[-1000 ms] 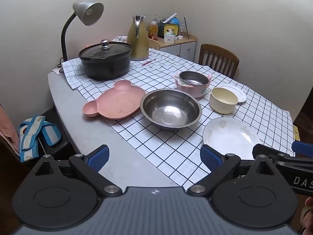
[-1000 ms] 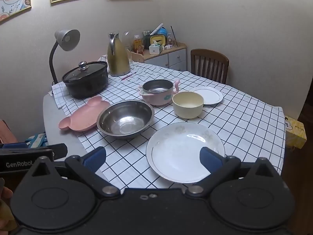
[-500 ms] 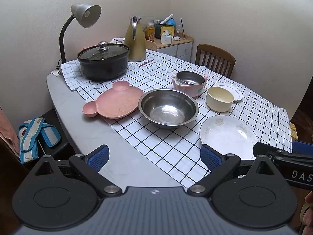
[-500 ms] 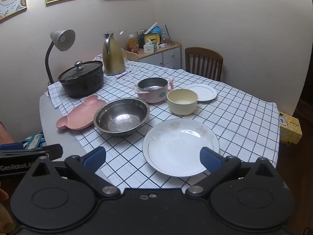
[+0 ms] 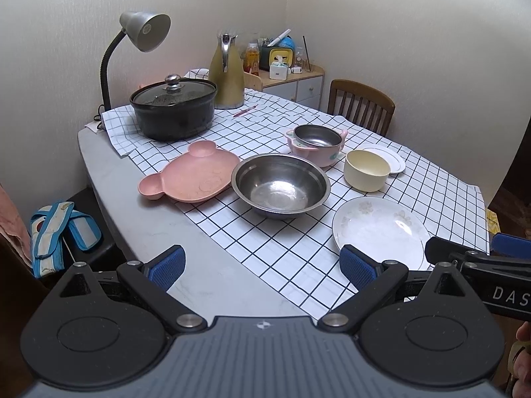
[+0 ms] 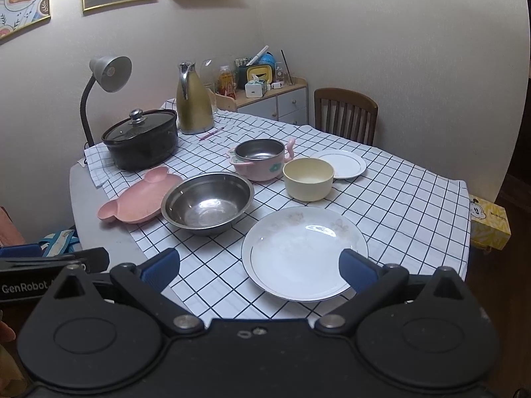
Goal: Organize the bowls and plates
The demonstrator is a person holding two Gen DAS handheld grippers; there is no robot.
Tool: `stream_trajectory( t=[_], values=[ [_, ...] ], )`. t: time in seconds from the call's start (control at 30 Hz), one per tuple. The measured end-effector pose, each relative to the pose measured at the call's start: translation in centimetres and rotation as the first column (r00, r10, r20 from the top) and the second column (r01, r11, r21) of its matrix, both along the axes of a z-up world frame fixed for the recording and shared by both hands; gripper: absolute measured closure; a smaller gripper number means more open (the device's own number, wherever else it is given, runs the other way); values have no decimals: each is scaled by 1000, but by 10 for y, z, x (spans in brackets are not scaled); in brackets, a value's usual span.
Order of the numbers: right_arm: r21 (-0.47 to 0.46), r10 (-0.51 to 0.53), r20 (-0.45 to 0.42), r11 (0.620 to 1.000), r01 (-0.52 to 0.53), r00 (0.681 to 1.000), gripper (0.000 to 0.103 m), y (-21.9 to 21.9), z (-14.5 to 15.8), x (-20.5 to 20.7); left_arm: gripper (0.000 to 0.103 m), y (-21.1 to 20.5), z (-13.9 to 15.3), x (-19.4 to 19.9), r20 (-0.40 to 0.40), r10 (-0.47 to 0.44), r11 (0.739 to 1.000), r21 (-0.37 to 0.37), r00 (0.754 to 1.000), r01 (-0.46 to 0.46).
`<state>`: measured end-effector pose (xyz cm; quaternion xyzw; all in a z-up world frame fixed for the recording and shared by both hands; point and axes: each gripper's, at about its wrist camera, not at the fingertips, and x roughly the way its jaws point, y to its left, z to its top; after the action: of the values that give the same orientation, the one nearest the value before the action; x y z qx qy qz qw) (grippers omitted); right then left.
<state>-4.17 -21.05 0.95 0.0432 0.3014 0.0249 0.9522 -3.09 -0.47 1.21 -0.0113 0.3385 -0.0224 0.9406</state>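
Observation:
On the checked cloth lie a large white plate [image 6: 303,252] [image 5: 380,230], a steel bowl [image 6: 207,200] [image 5: 280,184], a pink bear-shaped plate [image 6: 139,197] [image 5: 195,174], a cream bowl [image 6: 308,178] [image 5: 366,169], a pink pot with a steel inner bowl [image 6: 260,159] [image 5: 315,144] and a small white plate [image 6: 345,163] [image 5: 390,159]. My left gripper [image 5: 262,265] is open and empty above the table's near edge. My right gripper [image 6: 259,265] is open and empty, just in front of the large white plate.
A lidded black pot [image 5: 174,109], a gold thermos jug [image 5: 227,74] and a desk lamp [image 5: 144,31] stand at the far left. A wooden chair [image 6: 345,114] and a cluttered cabinet [image 6: 275,98] stand behind the table. A yellow box [image 6: 488,224] sits off the right edge.
Both grippers have drawn back and risen slightly, so the dishes look a bit farther away. Nothing on the table has moved. Both stay open.

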Motion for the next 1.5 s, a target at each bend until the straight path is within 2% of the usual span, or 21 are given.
stream_trajectory(
  t=[0.77,1.27,1.5],
  values=[
    [2,-1,30,1000,1,1000,1,0,6,-18,3,5,5,-15,14,-5,1000,-13,1000,5],
    [7,53,48,999,-53,997,1,-26,4,1,3,-25,9,-1,14,44,999,2,999,-44],
    [1,77,36,997,-77,996,1,-38,1,14,3,-40,3,11,-15,59,998,6,998,-59]
  ],
)
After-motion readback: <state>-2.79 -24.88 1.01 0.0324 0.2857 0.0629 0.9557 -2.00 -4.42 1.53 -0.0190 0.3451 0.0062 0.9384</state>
